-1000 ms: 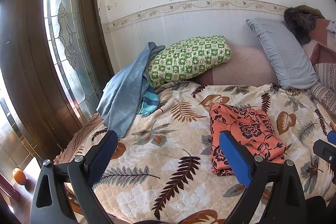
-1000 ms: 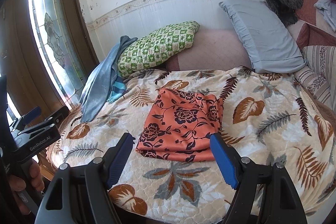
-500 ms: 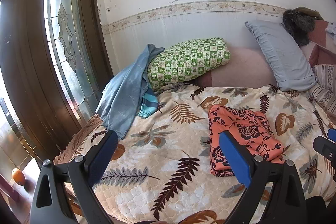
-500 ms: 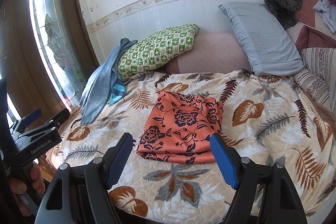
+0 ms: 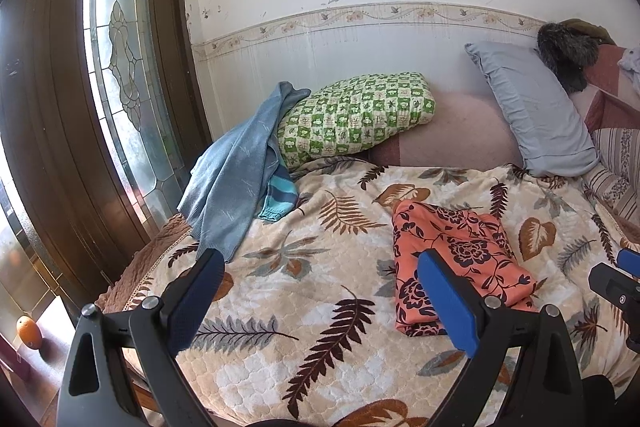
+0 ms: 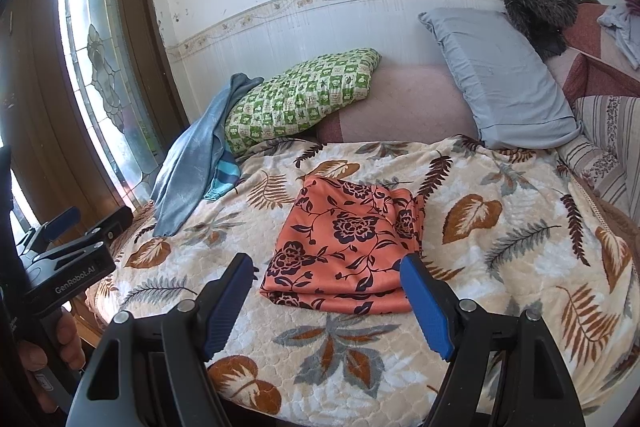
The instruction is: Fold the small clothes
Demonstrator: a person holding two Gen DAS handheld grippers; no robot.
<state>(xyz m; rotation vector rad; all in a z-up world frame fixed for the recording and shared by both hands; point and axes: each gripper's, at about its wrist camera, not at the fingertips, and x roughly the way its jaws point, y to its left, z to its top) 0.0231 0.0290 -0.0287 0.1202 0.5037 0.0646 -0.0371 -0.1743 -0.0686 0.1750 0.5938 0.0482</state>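
Orange floral cloth [image 6: 348, 247], folded into a rough rectangle, lies flat on the leaf-print blanket [image 6: 500, 247] in the same spot as a second ago. Its near edge shows stacked layers. Both grippers hover apart from it, much as before, though the framing has drifted slightly. The right gripper [image 6: 328, 303] hangs just in front of the cloth's near edge, jaws spread wide with nothing between the blue pads. The left gripper [image 5: 320, 303] sits further left, jaws equally wide and empty, the cloth partly behind its right finger. A blue sweater [image 5: 232, 179] drapes beside the green checked pillow [image 5: 356, 115] as it did earlier; a grey pillow [image 6: 500, 79] leans against the wall.
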